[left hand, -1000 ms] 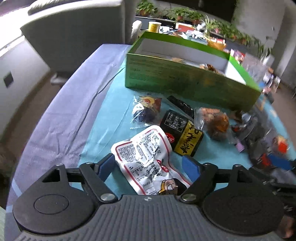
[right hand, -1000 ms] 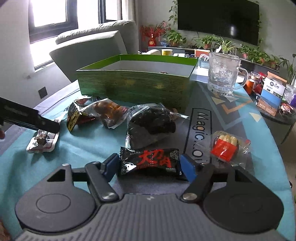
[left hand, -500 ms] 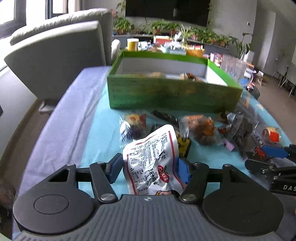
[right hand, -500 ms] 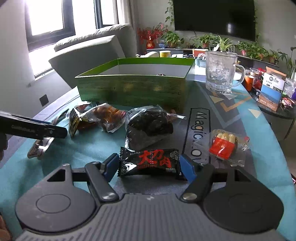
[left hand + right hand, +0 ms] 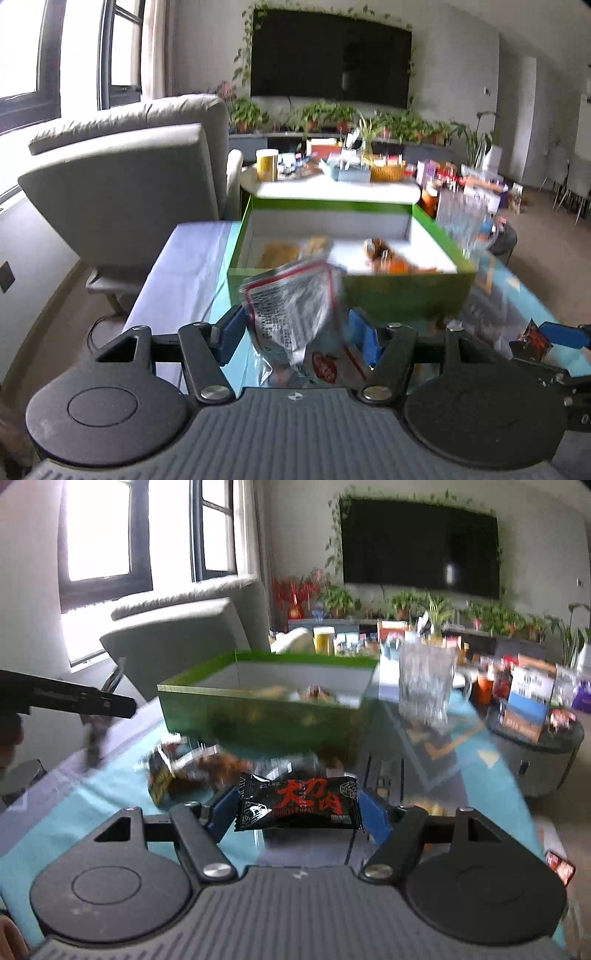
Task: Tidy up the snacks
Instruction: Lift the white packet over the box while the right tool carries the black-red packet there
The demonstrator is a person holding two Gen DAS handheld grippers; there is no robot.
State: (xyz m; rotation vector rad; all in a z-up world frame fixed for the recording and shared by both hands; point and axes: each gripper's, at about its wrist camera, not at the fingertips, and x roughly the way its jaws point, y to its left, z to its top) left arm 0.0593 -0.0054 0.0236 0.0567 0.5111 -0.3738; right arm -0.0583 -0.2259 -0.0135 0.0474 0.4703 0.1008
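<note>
The left gripper (image 5: 295,332), its jaws just closing, clasps a white pouch (image 5: 295,317) raised off the table (image 5: 192,258), in front of the green box (image 5: 399,295). The right gripper (image 5: 297,808) grips a black packet (image 5: 299,805) by its ends, lifted above the teal cloth (image 5: 74,812), the box (image 5: 258,716) behind it.

The print on the white and red packet (image 5: 295,317) smears into blur. The snacks inside the green box (image 5: 406,295) are soft shapes, too blurred to name. In the right wrist view the loose packets (image 5: 192,771) before the box run together, and the glass mug (image 5: 424,679) is hazy
</note>
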